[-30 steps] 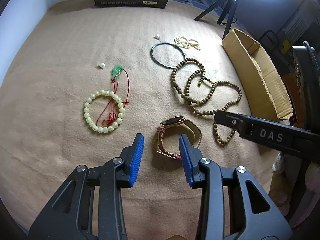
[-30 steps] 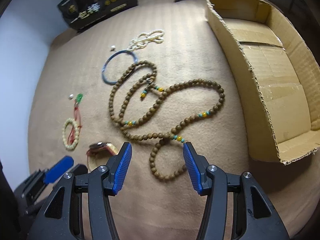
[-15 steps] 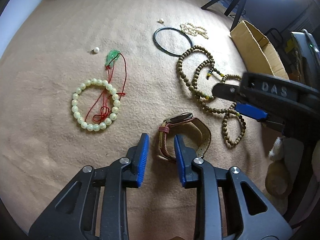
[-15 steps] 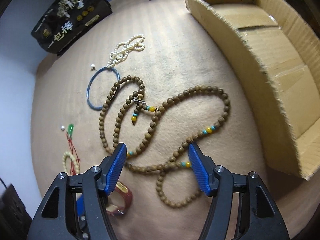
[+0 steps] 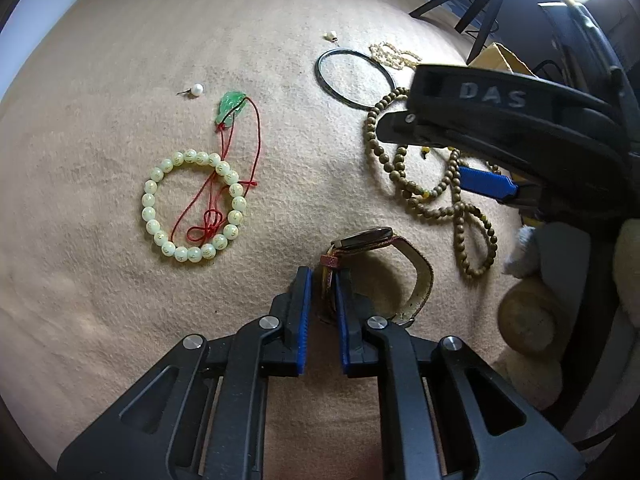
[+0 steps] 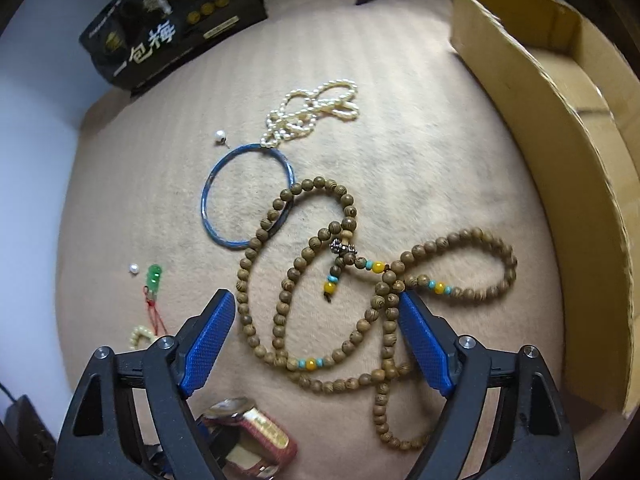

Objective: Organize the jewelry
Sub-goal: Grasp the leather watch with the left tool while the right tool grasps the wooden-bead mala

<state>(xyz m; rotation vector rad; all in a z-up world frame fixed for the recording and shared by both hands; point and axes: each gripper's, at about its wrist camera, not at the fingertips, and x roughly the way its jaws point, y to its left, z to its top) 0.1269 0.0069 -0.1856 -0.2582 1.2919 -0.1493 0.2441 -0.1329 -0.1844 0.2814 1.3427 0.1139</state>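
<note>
While our left gripper (image 5: 321, 284) has its fingers closed on the strap of the watch (image 5: 380, 268) lying nearest us, our right gripper (image 6: 316, 316) is opening its fingers astride loops of the wooden bead necklace (image 6: 344, 280), not pressing them. Beyond lie the blue bangle (image 6: 244, 196), pearl strand (image 6: 316, 108) and, to the right, the cardboard box (image 6: 560, 128).
</note>
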